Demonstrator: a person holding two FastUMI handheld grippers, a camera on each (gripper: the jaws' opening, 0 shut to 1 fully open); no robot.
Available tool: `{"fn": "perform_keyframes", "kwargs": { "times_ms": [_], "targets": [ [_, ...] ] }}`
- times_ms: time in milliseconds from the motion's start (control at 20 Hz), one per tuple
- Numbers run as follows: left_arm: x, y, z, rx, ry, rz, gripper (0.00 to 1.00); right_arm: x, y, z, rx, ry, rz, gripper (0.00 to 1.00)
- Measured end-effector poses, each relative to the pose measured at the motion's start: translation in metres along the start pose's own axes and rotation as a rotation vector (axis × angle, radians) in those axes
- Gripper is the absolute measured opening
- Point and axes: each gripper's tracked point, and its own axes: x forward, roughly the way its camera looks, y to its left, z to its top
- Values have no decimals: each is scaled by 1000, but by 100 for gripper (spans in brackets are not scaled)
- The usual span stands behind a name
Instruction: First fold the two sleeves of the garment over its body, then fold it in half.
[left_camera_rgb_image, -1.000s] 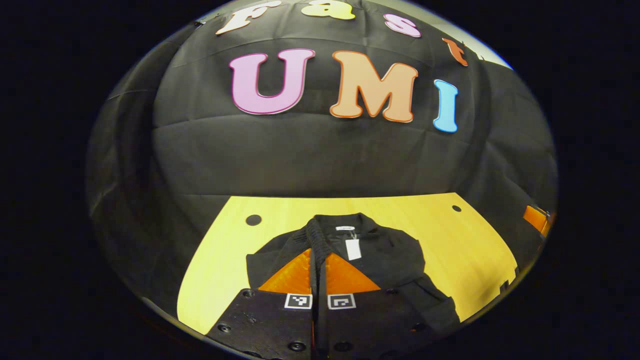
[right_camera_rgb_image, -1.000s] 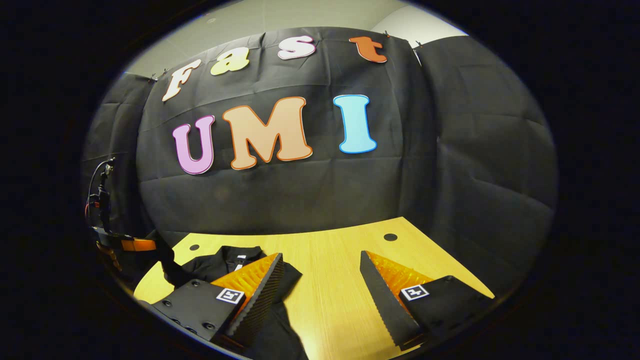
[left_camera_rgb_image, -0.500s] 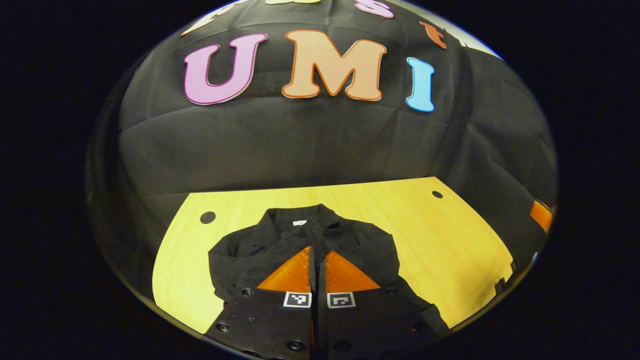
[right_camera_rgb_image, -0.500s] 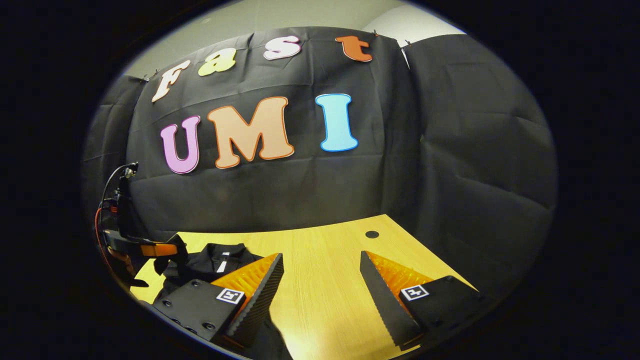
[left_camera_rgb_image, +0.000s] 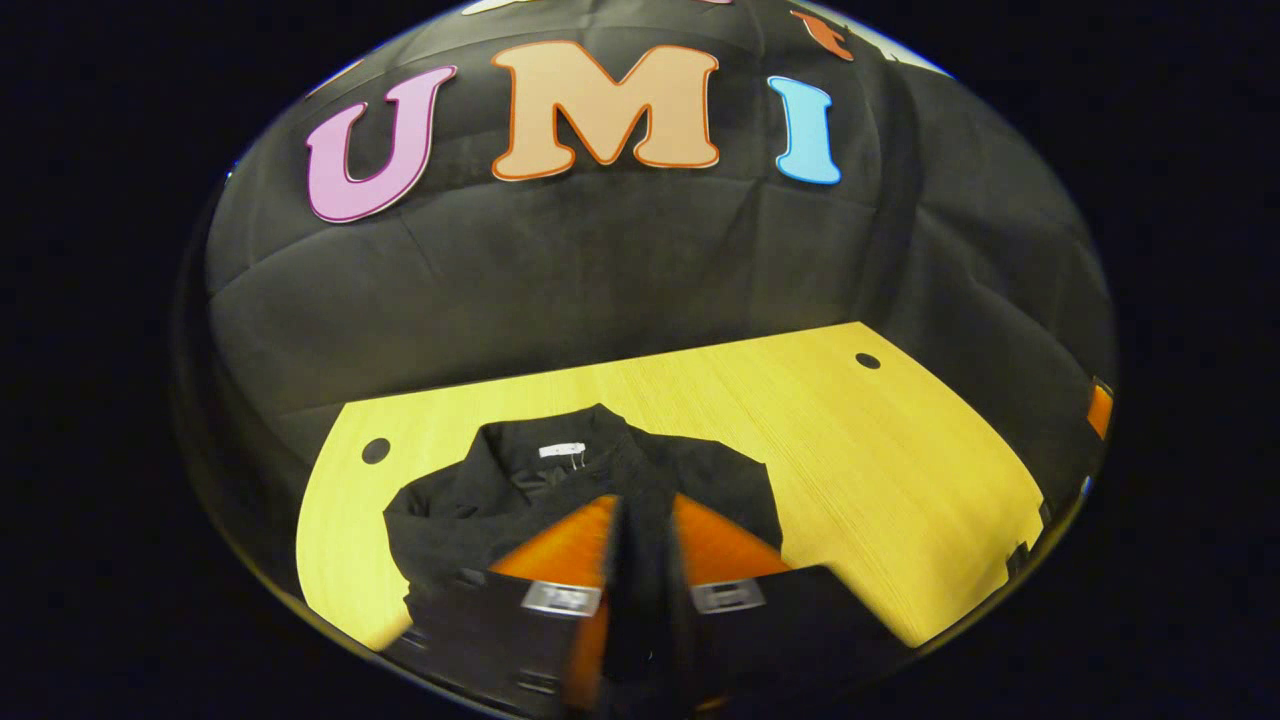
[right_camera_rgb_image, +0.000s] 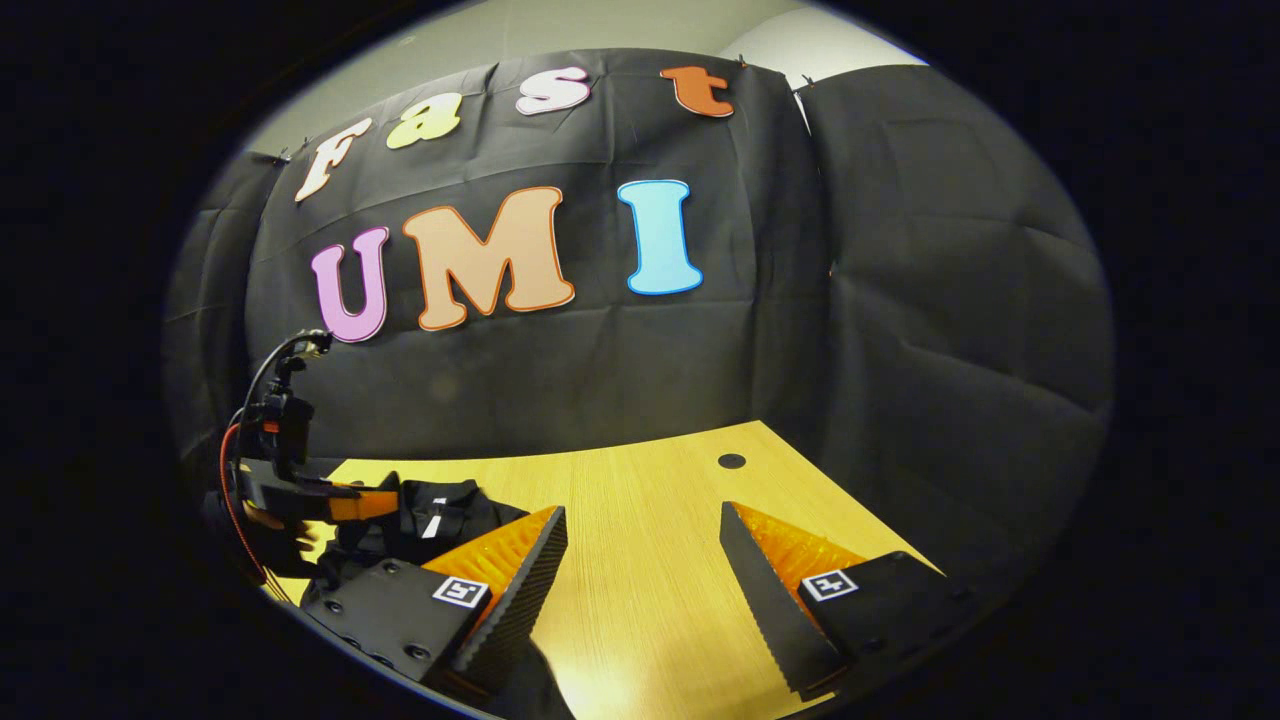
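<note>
A black garment lies bunched on the yellow wooden table, collar and white label toward the far side. My left gripper hovers low over its body. The image of its fingers is blurred; they stand slightly parted with dark fabric lying between them. In the right gripper view that same gripper sits over the garment, held by a hand. My right gripper stands wide open over bare table, nothing between its fingers; black fabric lies under its left finger.
Black cloth walls close off the table's far and right sides. Round holes mark the tabletop's far corners. An orange part peeks in at the far right of the left gripper view.
The left gripper has carried dark fabric over the garment's body, and its fingers, tightly shut before, have drawn apart. The right gripper has stayed open and drifted only slightly.
</note>
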Motion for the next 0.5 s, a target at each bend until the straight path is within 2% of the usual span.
{"fn": "perform_keyframes", "kwargs": {
  "times_ms": [100,150,250,500],
  "targets": [
    [-4,-5,24,-42,-89,1,99,0,2,-1,-3,0,15,97],
    [-13,-6,33,-54,-128,-4,92,1,4,-1,-7,-1,27,97],
    [-34,0,44,-53,-176,7,92,3,9,-5,-20,11,62,97],
    [-99,39,41,-76,-251,113,94,-1,27,-7,-60,7,171,98]
  ]
}}
